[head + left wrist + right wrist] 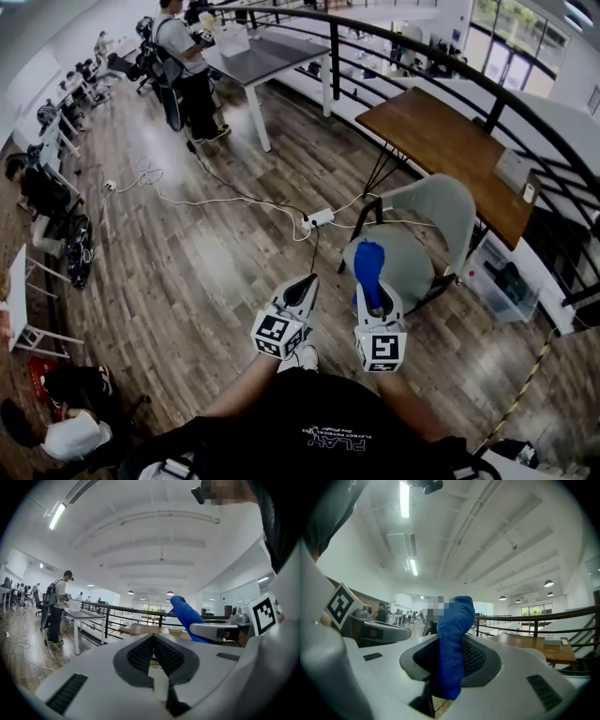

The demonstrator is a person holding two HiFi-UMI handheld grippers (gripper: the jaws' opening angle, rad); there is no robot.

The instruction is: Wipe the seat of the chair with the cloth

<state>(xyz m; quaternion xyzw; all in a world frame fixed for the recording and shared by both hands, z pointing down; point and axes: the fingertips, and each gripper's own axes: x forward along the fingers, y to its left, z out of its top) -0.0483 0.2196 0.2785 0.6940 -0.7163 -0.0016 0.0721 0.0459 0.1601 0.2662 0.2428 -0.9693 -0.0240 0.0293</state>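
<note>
Two hand-held grippers are held out over the dark wood-plank floor (206,272). At the left, the white left hand-held gripper (302,289) has its ribbed black pads (140,654) closed tip to tip, with nothing between them. Just beside it, the white right hand-held gripper (377,298) is clamped on a blue woven cloth (367,267), which stands up out of the jaws with its rounded top end free in the air (457,620). In the head view the cloth shows over the near edge of the seat (412,267) of a grey shell chair with dark legs (441,211). Further right, behind the chair, stands a brown wooden bench (441,150).
</note>
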